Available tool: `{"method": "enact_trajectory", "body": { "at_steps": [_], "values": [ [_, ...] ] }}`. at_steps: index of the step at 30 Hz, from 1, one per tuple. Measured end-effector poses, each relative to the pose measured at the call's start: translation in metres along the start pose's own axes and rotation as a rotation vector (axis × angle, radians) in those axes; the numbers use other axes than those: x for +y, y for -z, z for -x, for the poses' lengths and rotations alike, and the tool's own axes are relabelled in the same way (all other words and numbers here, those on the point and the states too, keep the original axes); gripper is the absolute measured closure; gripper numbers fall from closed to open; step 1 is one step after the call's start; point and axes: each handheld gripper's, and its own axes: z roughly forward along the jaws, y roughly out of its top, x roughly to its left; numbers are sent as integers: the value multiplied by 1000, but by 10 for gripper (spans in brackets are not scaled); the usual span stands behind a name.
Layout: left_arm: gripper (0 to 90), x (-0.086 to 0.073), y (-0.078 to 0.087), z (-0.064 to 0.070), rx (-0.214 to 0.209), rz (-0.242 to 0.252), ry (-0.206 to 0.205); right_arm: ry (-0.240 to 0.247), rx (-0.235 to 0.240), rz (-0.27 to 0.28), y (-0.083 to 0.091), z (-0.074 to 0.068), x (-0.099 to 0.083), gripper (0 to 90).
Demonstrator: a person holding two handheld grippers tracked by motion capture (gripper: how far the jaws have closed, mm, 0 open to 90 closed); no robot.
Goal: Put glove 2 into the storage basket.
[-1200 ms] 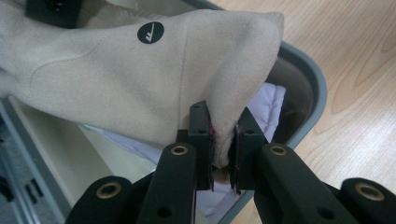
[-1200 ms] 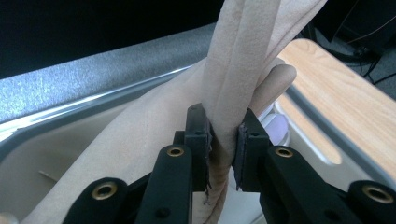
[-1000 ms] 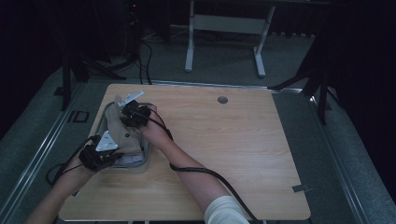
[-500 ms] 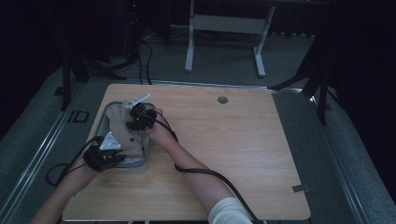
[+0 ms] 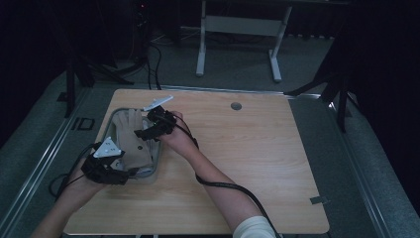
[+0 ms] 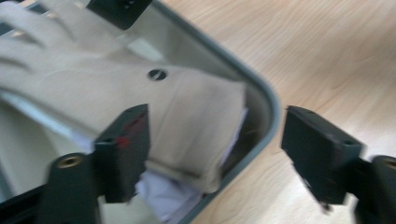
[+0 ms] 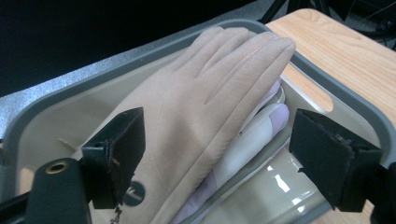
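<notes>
High view: grey-rimmed clear tray (image 5: 113, 120) sits at left part of wooden tabletop (image 5: 247, 158), w/ beige glove (image 5: 132, 134) lying flat inside it. Left claw (image 5: 130, 173) is at tray's near end; right claw (image 5: 139, 135) is over tray's right side, above glove. Left gripper view: left claw (image 6: 215, 149) jaws spread wide, gripping nothing; one jaw over glove cuff (image 6: 196, 121), other over bare wood outside tray rim (image 6: 268, 116). Pale lilac glove (image 6: 161, 193) lies under beige one. Right gripper view: right claw (image 7: 217, 154) jaws also wide apart, empty, straddling beige glove (image 7: 196, 102); lilac fingers (image 7: 261, 119) stick out beneath. Contact w/ glove: cannot tell.
</notes>
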Motion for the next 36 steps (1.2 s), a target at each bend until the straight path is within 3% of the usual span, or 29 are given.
{"method": "enact_trajectory", "body": {
  "at_steps": [3, 10, 15, 22, 36],
  "values": [
    [153, 4, -2, 4, -4, 13, -4, 22, 9, -2, 6, -3, -4, 142],
    [153, 13, -10, 11, 39, 130, 35, 20, -1, 15, 27, -1, -18, 140],
    [153, 21, -17, 21, 18, 149, 9, 30, -18, 19, 38, 4, -28, 143],
    [153, 33, -38, 47, -69, 158, -24, 31, -22, 2, 56, 14, -49, 147],
    [152, 44, -76, 77, -164, 177, -52, 8, -29, -18, 86, 31, -94, 149]
  ]
}}
